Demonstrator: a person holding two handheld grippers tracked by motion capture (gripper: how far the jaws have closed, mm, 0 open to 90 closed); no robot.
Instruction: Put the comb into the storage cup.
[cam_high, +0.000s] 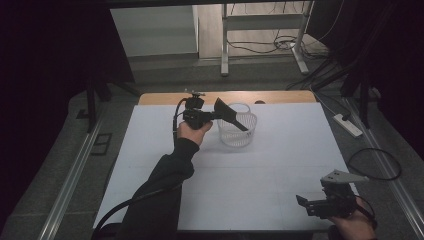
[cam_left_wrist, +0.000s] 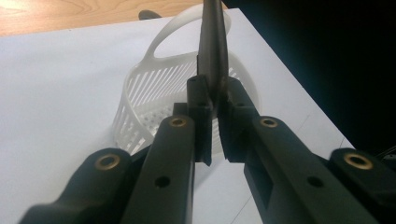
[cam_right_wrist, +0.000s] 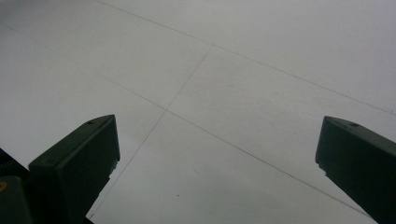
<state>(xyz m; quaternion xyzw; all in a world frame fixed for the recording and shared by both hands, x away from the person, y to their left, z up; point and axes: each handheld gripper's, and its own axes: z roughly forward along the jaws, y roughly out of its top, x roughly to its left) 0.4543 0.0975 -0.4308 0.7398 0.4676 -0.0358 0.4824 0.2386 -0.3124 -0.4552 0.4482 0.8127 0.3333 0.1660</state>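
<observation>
Grippers on the table number two, one per hand. Left gripper (cam_high: 216, 115) is held out over the far middle of the white table (cam_high: 280, 165), its jaws clenched on one flat dark tool, a spatula-like blade (cam_high: 231, 114), gripped at its narrow end. In the left gripper view the same blade (cam_left_wrist: 213, 51) stands edge-on between the two black jaws, pads pressed against both of its faces, and it rises up past the basket rim. One white slotted plastic basket (cam_high: 236, 131) stands upright on the table, just right of the left hand (cam_high: 192, 132) in the high view; the blade slants across and above its open top, its wide end over the near left rim and its thin end reaching toward the right side. Whether the blade touches the rim, I cannot tell. In the left gripper view the basket (cam_left_wrist: 149, 93) sits directly beyond the jaws, with one loop handle at its far edge and slits down its wall. Right gripper (cam_high: 306, 204) rests low at the near right corner of the table, well apart from the basket, held in the right hand (cam_high: 356, 225). Its two jaws stand wide apart in the right gripper view, nothing between them, with bare white tabletop (cam_right_wrist: 224, 93) beyond, crossed by thin seam lines. One strip of wood (cam_high: 165, 98) shows along the far table edge.
</observation>
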